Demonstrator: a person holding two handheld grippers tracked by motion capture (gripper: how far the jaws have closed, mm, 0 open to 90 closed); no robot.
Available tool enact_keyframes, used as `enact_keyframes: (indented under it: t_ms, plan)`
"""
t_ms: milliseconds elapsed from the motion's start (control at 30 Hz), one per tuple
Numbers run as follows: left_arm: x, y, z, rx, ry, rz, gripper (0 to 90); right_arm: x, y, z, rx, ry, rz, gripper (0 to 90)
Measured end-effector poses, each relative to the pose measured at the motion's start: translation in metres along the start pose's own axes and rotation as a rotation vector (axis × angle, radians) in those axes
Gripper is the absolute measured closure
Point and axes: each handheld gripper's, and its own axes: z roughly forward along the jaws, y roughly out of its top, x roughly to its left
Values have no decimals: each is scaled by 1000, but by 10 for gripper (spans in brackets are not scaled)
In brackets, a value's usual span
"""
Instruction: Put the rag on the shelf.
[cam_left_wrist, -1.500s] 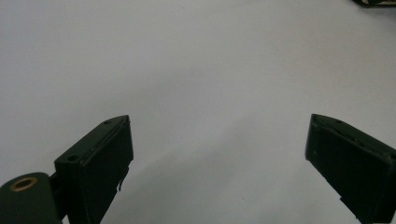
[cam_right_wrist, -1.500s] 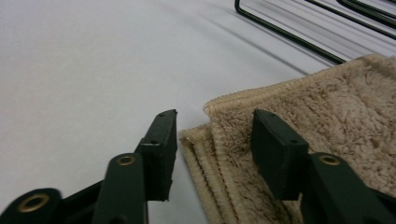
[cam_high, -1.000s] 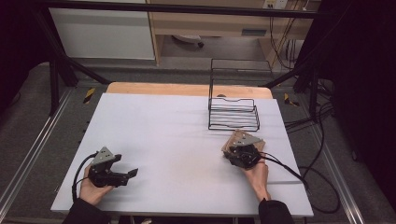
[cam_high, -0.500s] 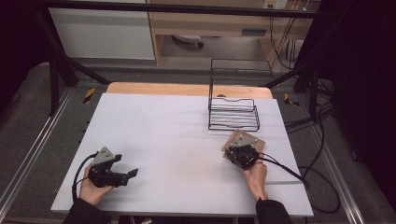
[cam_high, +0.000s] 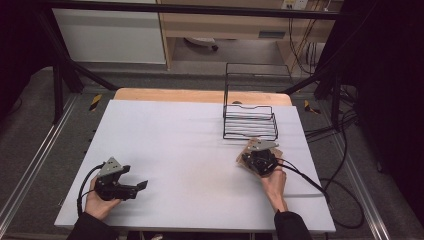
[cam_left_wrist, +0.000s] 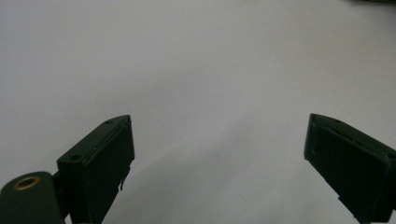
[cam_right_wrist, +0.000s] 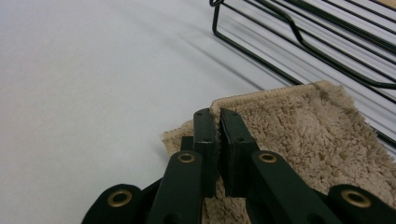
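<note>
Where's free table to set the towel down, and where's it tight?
Free: the white table between the left gripper and the right gripper, plus the far-left stretch beside the wire rack. Tight: the near-right part, where the beige towel lies against the rack's front.

The left gripper rests low with jaws spread wide; the right gripper has just been closing, jaws nearly together.

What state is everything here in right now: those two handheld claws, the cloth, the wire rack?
Right gripper: fingers have just been closing, now pinched on the towel's edge.
Left gripper: fingers wide apart, nothing between them, over bare table.
Towel: beige, lying flat beside the rack.
Rack: upright, empty.
</note>
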Motion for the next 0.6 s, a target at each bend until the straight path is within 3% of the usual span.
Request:
enact_keyframes:
  t_ms: [33,167,300,333,400,433,467,500,533,600]
  plan:
    - [0,0,0,0,0,0,82,-2,1,4,-5,-2,23,858]
    - [0,0,0,1,0,-1,81,-2,-1,20,15,-32,28,841]
    - [0,0,0,-1,-2,-1,82,0,-3,25,17,-33,32,786]
    - [0,0,0,0,-2,-1,82,-1,-2,22,13,-13,41,700]
    - [0,0,0,1,-2,0,82,0,-2,21,5,-9,41,670]
    - [0,0,0,0,-3,1,82,1,-2,21,6,5,42,544]
    - [0,0,0,0,-3,0,82,1,-2,21,6,5,42,544]
    - [0,0,0,1,-3,1,82,1,-3,23,10,-4,37,488]
    - [0,0,0,1,-3,1,82,3,-4,25,18,-21,12,475]
    - [0,0,0,4,-3,2,82,3,-4,26,24,-27,-2,490]
